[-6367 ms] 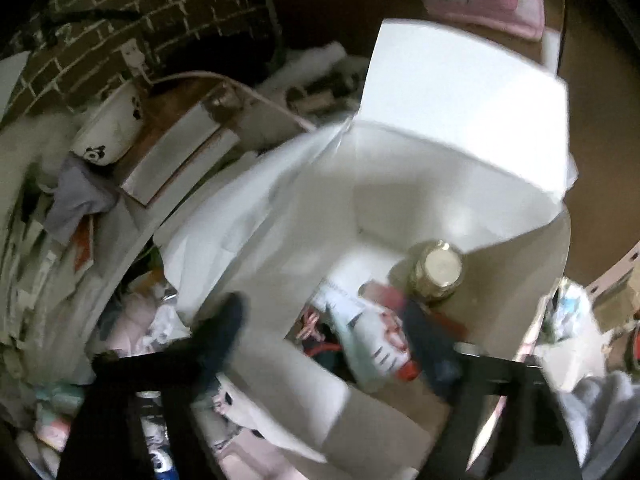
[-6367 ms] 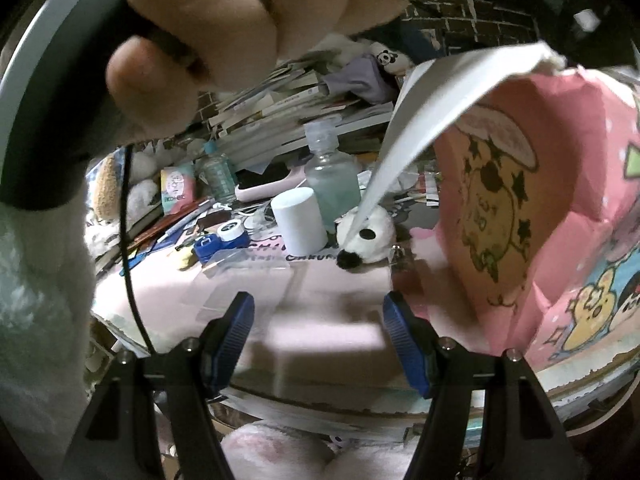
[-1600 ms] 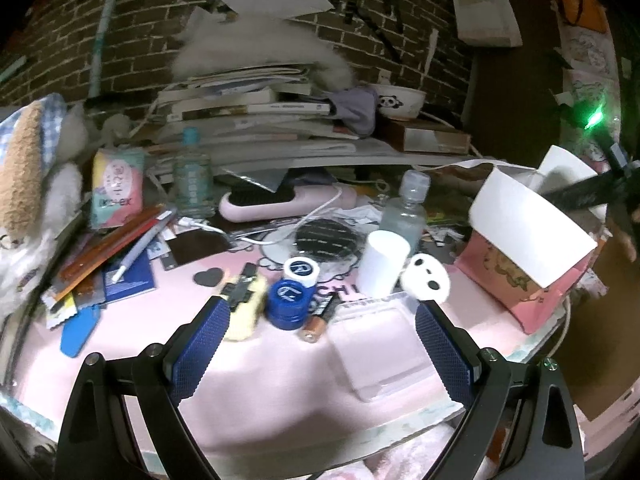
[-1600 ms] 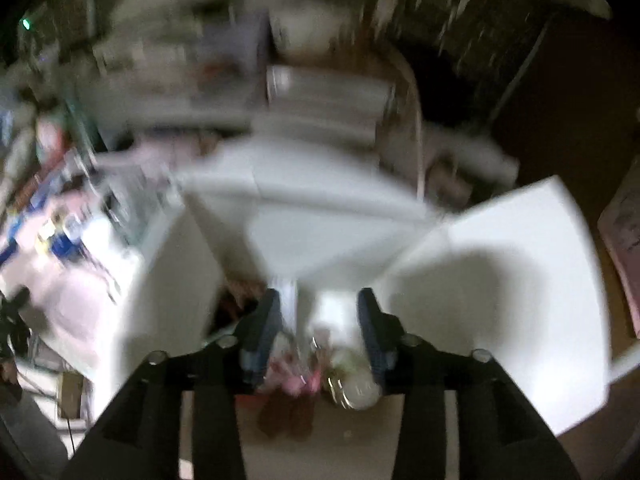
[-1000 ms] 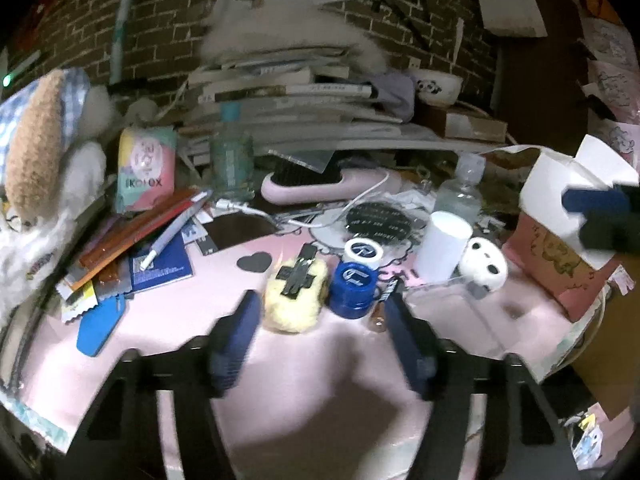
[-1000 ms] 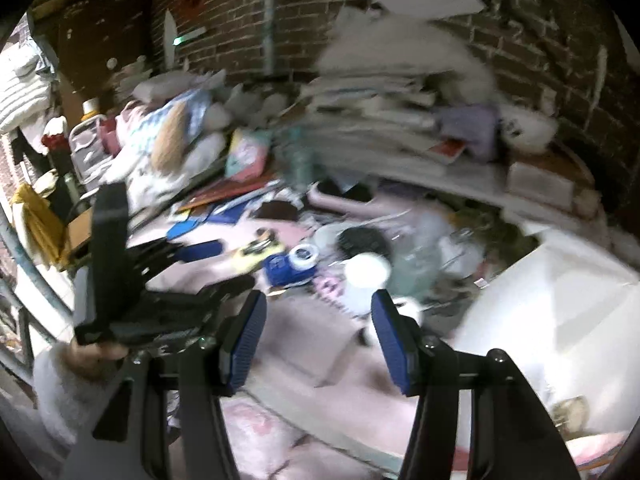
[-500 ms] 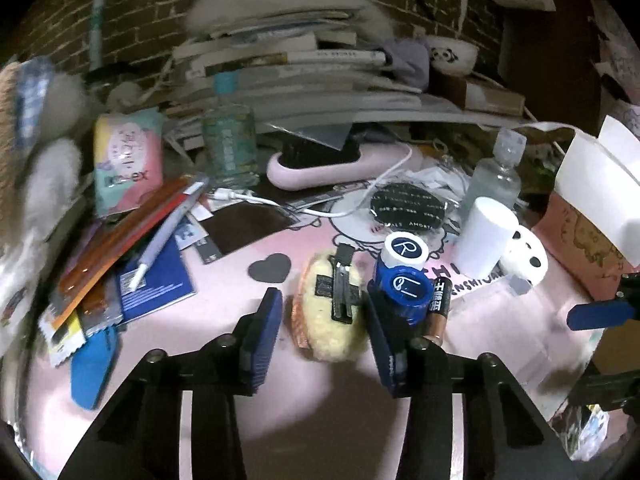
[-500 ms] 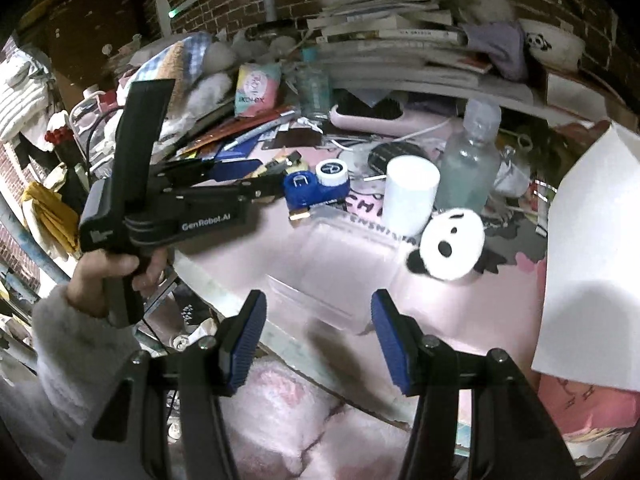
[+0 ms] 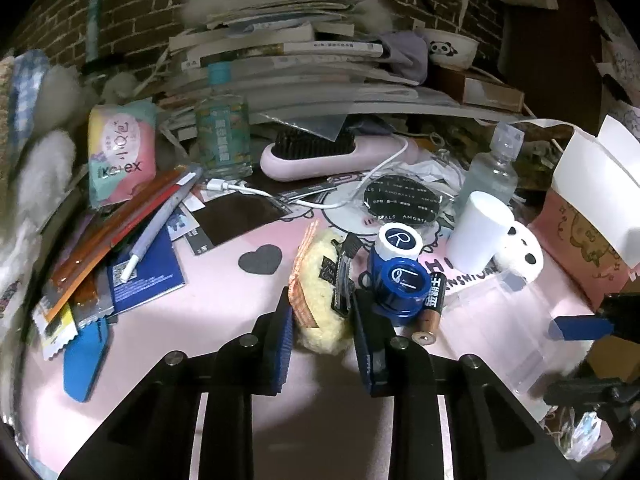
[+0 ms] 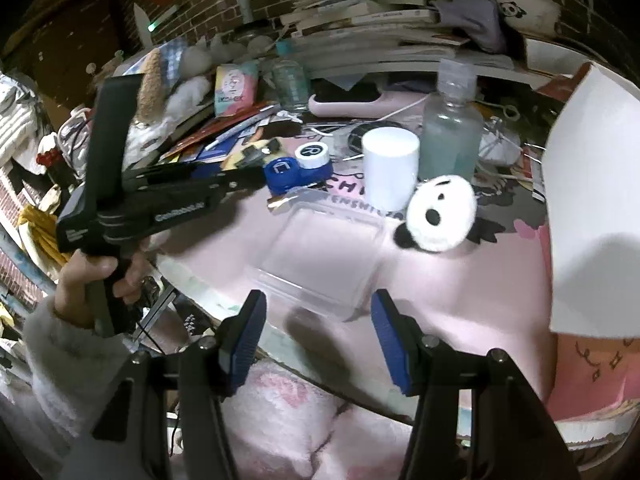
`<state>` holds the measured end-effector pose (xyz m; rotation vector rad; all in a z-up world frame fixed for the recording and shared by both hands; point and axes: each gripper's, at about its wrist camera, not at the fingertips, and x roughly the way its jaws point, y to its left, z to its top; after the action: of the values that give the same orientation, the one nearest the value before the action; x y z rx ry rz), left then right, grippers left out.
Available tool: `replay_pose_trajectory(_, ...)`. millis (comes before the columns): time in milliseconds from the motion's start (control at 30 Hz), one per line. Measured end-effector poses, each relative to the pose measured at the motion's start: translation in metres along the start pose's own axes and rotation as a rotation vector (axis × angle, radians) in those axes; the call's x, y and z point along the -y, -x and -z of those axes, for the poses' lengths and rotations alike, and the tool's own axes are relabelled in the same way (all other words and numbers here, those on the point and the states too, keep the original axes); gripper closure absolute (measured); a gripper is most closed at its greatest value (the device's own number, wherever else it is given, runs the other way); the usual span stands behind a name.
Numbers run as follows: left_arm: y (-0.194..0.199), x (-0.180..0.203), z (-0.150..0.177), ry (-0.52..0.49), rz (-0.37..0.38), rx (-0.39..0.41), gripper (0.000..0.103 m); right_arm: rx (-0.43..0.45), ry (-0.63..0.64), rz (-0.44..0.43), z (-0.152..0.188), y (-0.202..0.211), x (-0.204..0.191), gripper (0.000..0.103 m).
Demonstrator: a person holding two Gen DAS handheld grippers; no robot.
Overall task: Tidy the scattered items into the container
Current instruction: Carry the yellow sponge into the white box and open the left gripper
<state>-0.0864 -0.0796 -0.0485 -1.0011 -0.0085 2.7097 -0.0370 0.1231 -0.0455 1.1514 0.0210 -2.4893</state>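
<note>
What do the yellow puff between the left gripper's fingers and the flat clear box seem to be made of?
The yellow puff looks like soft fleece or sponge: matte and fuzzy, with a rounded, bulging shape. The clear box looks like thin rigid plastic: transparent, glossy, the pink mat showing through it. The left gripper is closing around the puff.

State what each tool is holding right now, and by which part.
The left tool has its pads on either side of the near end of the yellow plush hair clip; firm contact cannot be told. The right tool is open and holds nothing.
</note>
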Motion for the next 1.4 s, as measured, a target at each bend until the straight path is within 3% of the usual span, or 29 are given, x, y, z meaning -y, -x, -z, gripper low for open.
replay_pose_trajectory(200, 0.019, -0.002, -0.005, 0.025, -0.009, 0.026, 0.081, 0.056, -0.031, 0.093, 0.008, 0.005, 0.008, 0.052)
replay_pose_trajectory(467, 0.046, 0.029, -0.032, 0.000, 0.105, 0.077, 0.081, 0.097, -0.084, 0.127, 0.015, 0.005, 0.017, 0.051)
replay_pose_trajectory(700, 0.057, 0.093, -0.074, -0.111, 0.265, 0.111, 0.081, 0.137, -0.112, 0.126, 0.020, 0.010, 0.020, 0.051)
replay_pose_trajectory(900, 0.054, 0.156, -0.104, -0.218, 0.337, 0.099, 0.081, 0.160, -0.118, 0.139, 0.028, 0.015, 0.023, 0.051)
replay_pose_trajectory(1167, 0.047, 0.234, -0.125, -0.377, 0.412, -0.022, 0.081, 0.185, -0.130, 0.144, 0.034, 0.021, 0.029, 0.051)
replay_pose_trajectory(1400, 0.016, 0.279, -0.130, -0.465, 0.383, -0.207, 0.081, 0.243, -0.148, 0.177, 0.041, 0.030, 0.035, 0.051)
